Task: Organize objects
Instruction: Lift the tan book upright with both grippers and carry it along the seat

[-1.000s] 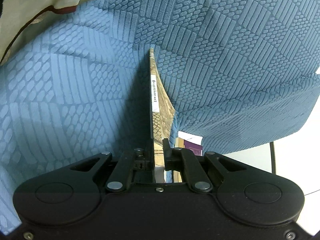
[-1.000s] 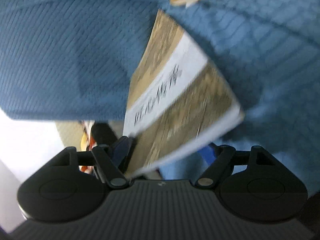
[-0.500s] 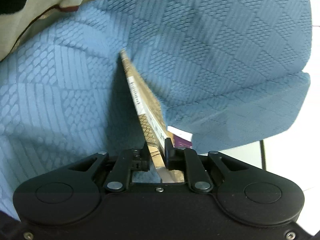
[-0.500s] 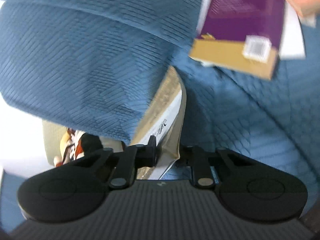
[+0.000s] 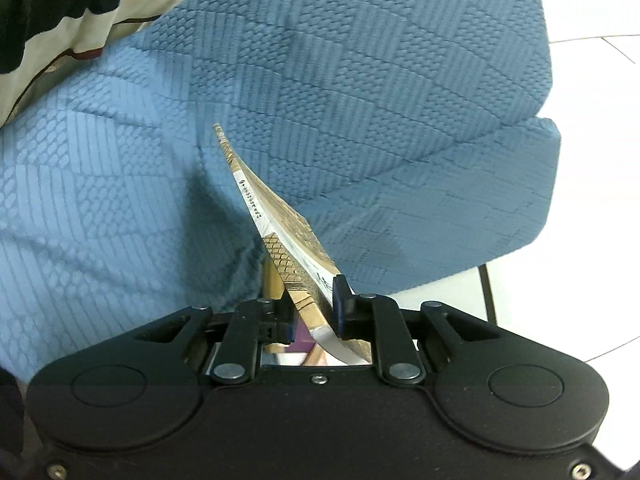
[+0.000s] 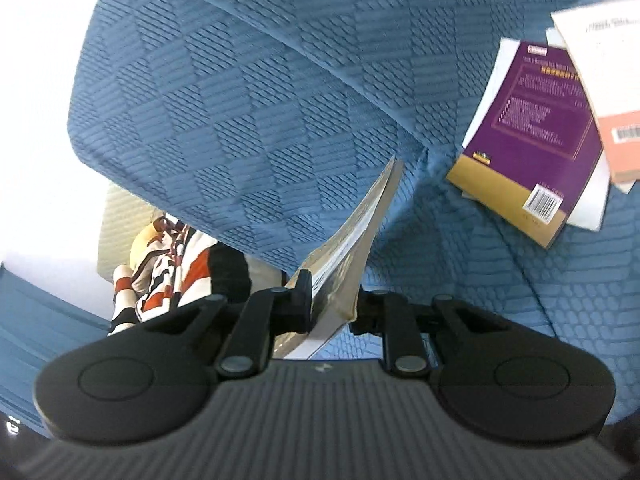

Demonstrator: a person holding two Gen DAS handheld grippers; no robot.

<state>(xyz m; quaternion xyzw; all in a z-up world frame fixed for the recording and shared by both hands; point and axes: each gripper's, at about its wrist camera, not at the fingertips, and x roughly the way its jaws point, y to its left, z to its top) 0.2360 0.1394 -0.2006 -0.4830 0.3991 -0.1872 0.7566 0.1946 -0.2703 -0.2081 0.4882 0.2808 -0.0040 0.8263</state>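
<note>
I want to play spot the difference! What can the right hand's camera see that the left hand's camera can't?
Only the right wrist view shows the purple book lying on the blue cushion, with an orange-and-white book overlapping it, and a striped toy low on the left. Only the left wrist view shows the cream and black cloth at the top left and a white tiled floor. Both show the blue textured sofa and the thin tan patterned book, gripped by the left gripper and the right gripper.
</note>
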